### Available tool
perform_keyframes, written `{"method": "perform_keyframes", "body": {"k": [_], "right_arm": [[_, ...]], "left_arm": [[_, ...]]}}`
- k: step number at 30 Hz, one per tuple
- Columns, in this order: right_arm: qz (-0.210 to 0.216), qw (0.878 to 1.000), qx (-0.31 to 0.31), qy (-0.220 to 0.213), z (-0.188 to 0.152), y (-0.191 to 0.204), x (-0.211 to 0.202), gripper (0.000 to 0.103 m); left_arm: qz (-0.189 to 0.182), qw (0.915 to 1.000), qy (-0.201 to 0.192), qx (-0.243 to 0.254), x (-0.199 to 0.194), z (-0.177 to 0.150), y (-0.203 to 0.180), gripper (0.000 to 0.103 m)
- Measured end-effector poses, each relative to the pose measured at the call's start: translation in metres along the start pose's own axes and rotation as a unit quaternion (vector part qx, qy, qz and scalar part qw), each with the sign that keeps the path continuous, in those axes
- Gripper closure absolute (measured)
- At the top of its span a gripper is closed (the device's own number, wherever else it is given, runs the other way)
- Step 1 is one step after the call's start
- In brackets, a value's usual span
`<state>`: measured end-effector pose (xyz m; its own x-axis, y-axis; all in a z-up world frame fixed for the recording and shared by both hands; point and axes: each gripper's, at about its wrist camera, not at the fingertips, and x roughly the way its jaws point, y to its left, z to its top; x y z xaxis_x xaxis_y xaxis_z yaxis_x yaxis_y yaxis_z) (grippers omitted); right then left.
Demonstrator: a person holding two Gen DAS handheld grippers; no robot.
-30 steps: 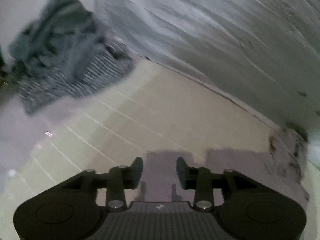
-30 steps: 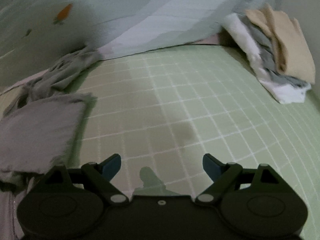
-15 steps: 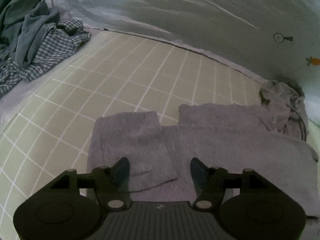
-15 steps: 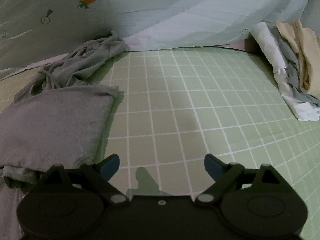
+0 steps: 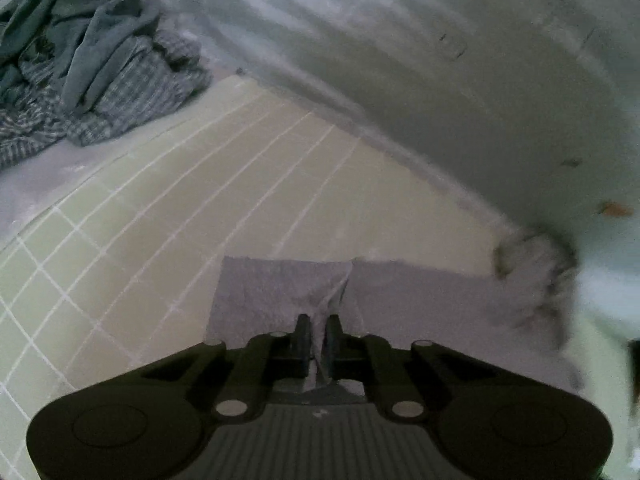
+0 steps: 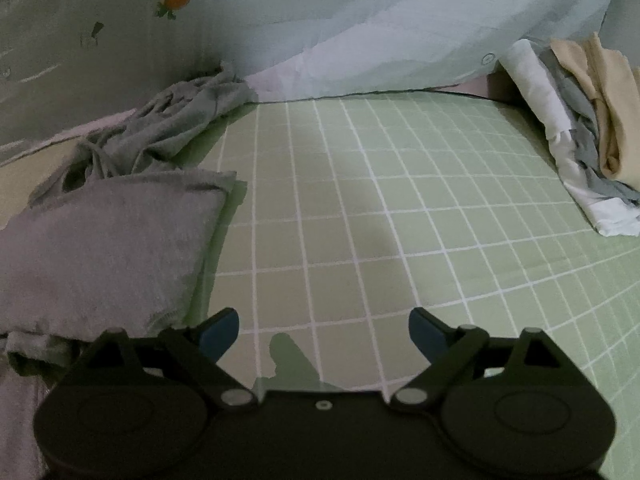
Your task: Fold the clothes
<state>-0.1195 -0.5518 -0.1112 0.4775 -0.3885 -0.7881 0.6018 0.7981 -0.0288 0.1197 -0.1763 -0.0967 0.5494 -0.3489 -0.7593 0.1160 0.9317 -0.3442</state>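
My left gripper (image 5: pixel 316 332) was pinched on a fold of the grey garment (image 5: pixel 400 304), which lay part-folded on the green sheet (image 6: pixel 360 200); my right gripper (image 6: pixel 322 330) hung wide and empty over bare sheet. I judged a fold was in hand, needing the pinched edge carried across. Open sheet lay ahead; clothes piles (image 6: pixel 580 120) sat at the edges.

Blurred grey garment (image 5: pixel 532 276) (right end), checked pile (image 5: pixel 60 92) edge-cropped

Left tool (image 5: pixel 316 334) pinched, right tool (image 6: pixel 324 330) agape
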Motion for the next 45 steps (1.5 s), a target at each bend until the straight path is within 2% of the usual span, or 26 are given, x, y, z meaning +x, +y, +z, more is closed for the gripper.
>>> {"method": "perform_keyframes", "body": {"k": [6, 9, 13, 14, 16, 17, 19, 22, 26, 28, 30, 32, 35, 40, 45], "right_arm": [[0.01, 0.999, 0.031, -0.008, -0.004, -0.012, -0.001, 0.01], [0.012, 0.999, 0.045, -0.016, -0.007, -0.021, -0.004, 0.01], [0.007, 0.997, 0.067, -0.025, -0.01, -0.035, -0.007, 0.01], [0.006, 0.997, 0.074, -0.027, -0.01, -0.04, -0.008, 0.01], [0.003, 0.996, 0.087, -0.029, -0.012, -0.048, -0.009, 0.01], [0.001, 0.995, 0.092, -0.03, -0.012, -0.051, -0.009, 0.01], [0.0, 0.995, 0.097, -0.032, -0.013, -0.054, -0.009, 0.01], [0.0, 0.995, 0.095, -0.036, -0.011, -0.053, -0.01, 0.01], [0.021, 0.995, 0.082, -0.044, -0.002, -0.037, -0.011, 0.009], [0.042, 0.996, 0.061, -0.045, 0.007, -0.02, -0.009, 0.009], [0.061, 0.996, 0.038, -0.047, 0.016, -0.001, -0.007, 0.009], [0.076, 0.996, 0.016, -0.049, 0.023, 0.02, -0.004, 0.009], [0.089, 0.995, 0.002, -0.049, 0.033, 0.039, -0.001, 0.009], [0.086, 0.995, 0.001, -0.048, 0.049, 0.055, 0.011, 0.008], [0.075, 0.996, 0.018, -0.044, 0.076, 0.061, 0.033, 0.006]], "left_arm": [[-0.083, 0.9962, 0.005, 0.026, -0.021, -0.007, -0.065, 0.096], [-0.124, 0.9912, 0.024, 0.041, -0.022, -0.021, -0.105, 0.096], [-0.171, 0.9792, 0.057, 0.094, -0.018, -0.051, -0.161, 0.096], [-0.18, 0.9755, 0.066, 0.109, -0.017, -0.06, -0.174, 0.094], [-0.184, 0.967, 0.095, 0.148, -0.009, -0.078, -0.195, 0.076], [-0.175, 0.9655, 0.106, 0.161, -0.007, -0.083, -0.199, 0.072], [-0.15, 0.9659, 0.115, 0.177, -0.005, -0.09, -0.202, 0.05], [-0.114, 0.9757, 0.09, 0.164, -0.011, -0.085, -0.187, 0.032], [-0.032, 0.9875, 0.071, 0.137, -0.009, -0.069, -0.154, 0.026], [0.014, 0.9899, 0.073, 0.12, -0.003, -0.063, -0.137, 0.025], [0.037, 0.991, 0.082, 0.1, 0.002, -0.058, -0.12, 0.025], [0.046, 0.9914, 0.085, 0.088, 0.006, -0.054, -0.109, 0.024], [0.056, 0.9915, 0.088, 0.078, 0.014, -0.046, -0.097, 0.016], [0.056, 0.9908, 0.085, 0.089, 0.037, -0.021, -0.101, 0.01], [0.044, 0.9906, 0.076, 0.104, 0.068, 0.014, -0.12, 0.009]]}}
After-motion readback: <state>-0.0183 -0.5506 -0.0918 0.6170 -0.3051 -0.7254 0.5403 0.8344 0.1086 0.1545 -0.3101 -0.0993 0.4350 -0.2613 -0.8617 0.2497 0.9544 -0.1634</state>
